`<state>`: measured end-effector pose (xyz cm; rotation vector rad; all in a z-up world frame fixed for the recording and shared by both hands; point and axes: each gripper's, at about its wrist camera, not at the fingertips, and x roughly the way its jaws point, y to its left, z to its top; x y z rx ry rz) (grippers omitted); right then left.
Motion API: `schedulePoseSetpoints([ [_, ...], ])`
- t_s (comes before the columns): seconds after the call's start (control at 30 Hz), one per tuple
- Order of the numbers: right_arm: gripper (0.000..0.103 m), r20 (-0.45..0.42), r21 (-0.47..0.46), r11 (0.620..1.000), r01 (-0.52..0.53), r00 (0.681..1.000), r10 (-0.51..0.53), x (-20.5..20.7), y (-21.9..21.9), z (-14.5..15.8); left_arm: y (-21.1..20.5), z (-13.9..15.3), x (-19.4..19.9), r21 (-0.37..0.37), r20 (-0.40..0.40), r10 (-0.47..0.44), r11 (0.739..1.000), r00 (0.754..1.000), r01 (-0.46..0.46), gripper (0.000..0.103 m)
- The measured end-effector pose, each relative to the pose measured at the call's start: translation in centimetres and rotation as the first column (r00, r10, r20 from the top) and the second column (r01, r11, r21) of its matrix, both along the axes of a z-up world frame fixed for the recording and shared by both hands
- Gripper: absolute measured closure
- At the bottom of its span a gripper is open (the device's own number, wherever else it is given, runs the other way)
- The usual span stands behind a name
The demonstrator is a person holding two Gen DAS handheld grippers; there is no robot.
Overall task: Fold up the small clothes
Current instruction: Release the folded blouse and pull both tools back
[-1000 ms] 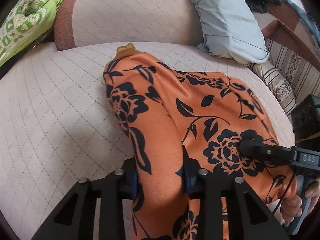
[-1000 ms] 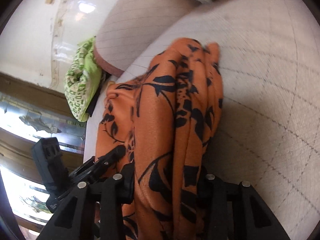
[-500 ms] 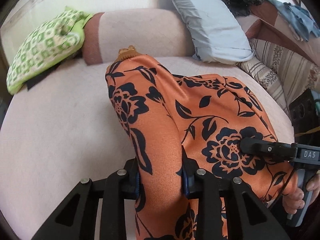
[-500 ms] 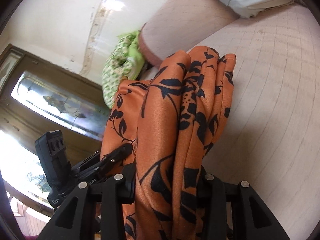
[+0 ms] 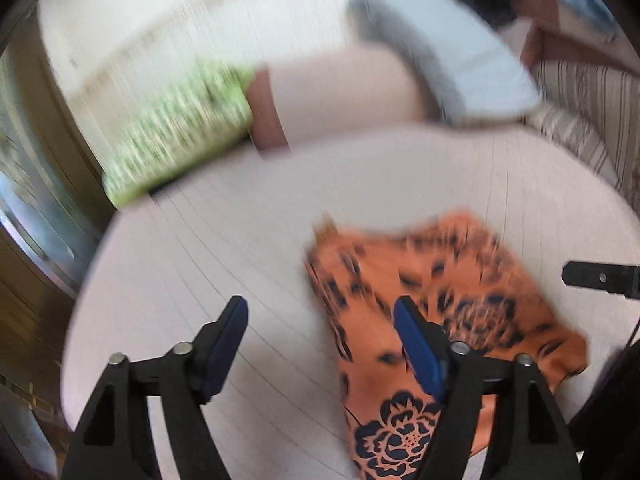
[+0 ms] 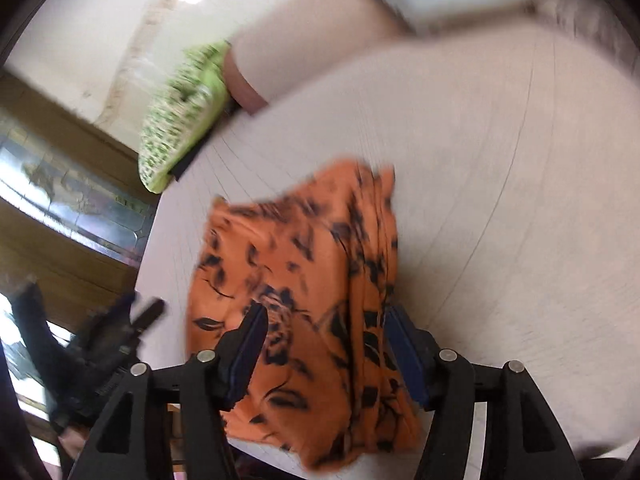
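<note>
Orange floral garment (image 6: 304, 304) lying folded near the front edge of the pale quilted cushion (image 5: 240, 248), released. Right gripper (image 6: 324, 344) opening, cloth between the blue pads (image 6: 250, 348) but no longer pinched. Left gripper (image 5: 320, 344) opening too, spread over bare cushion just beside the garment's left edge. Best now: lifting clear without snagging a layer, checking edges for squareness through the blur. Farther back, green patterned pillow (image 5: 172, 136) and grey pillow (image 5: 448, 64) against the backrest.
</note>
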<state>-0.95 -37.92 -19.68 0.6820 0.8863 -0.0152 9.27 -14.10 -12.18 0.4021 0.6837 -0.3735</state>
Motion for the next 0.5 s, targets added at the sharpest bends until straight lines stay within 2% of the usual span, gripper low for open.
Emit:
schedulePoseSetpoints([
  [0.1,0.038,0.102,-0.084,0.996,0.008,0.995,0.001,-1.3,1.1,4.9,0.7,3.8,-2.1,-0.034,0.116,0.003,0.999,0.993,0.001,0.021],
  [0.17,0.038,0.161,-0.155,0.988,0.011,0.987,0.014,-2.5,1.7,7.6,0.9,5.9,-3.0,-0.048,0.159,0.005,0.999,0.987,0.003,0.018],
  [0.23,0.038,0.218,-0.227,0.974,0.02,0.975,0.031,-3.9,3.2,10.4,1.3,7.0,-3.8,-0.059,0.174,0.011,0.998,0.985,0.0,0.018],
  [0.3,0.038,0.249,-0.259,0.966,0.026,0.968,0.04,-4.9,3.9,12.0,2.0,8.1,-4.8,-0.068,0.188,0.02,0.998,0.982,-0.007,0.018],
  [0.43,0.038,0.302,-0.321,0.946,0.056,0.952,0.046,-7.2,6.1,14.5,3.4,9.8,-6.9,-0.093,0.208,0.049,0.995,0.977,-0.03,0.018],
  [0.5,0.038,0.322,-0.383,0.92,0.087,0.946,0.045,-8.1,7.4,15.4,3.8,10.1,-7.3,-0.1,0.207,0.06,0.994,0.976,-0.04,0.018],
])
